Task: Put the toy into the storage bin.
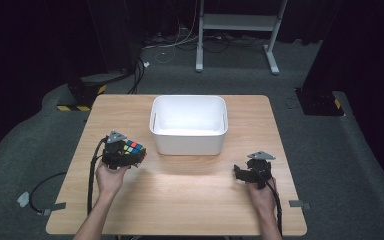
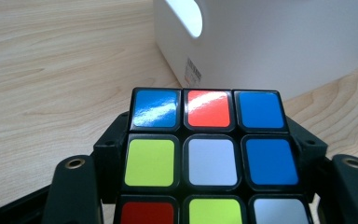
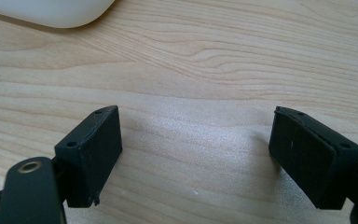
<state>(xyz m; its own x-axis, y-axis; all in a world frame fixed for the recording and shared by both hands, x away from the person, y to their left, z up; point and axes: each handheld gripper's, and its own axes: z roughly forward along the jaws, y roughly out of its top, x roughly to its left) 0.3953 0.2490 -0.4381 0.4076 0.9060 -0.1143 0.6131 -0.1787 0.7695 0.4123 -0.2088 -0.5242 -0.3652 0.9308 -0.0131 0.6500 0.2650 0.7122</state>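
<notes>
Multicoloured puzzle cube (image 2: 205,158), scrambled: you are holding it clamped between the jaws of the left gripper (image 1: 125,152), just in front of the left corner of the white plastic bin (image 1: 188,125) and, as far as the high view allows, a little clear of the wooden table (image 1: 180,200).

Bin: open-topped, looking bare inside, standing mid-table beyond both hands.

Right gripper (image 3: 200,154): jaws standing wide apart with nothing between them, hovering low over bare wood to the right of the bin.

Handling note: you are carrying a hard, slick-faced cube, so keep the squeeze steady and the cube level. Lift it above the bin's near rim before moving forward, centre it over the opening, and only then let the jaws part. Keep the right gripper clear.
</notes>
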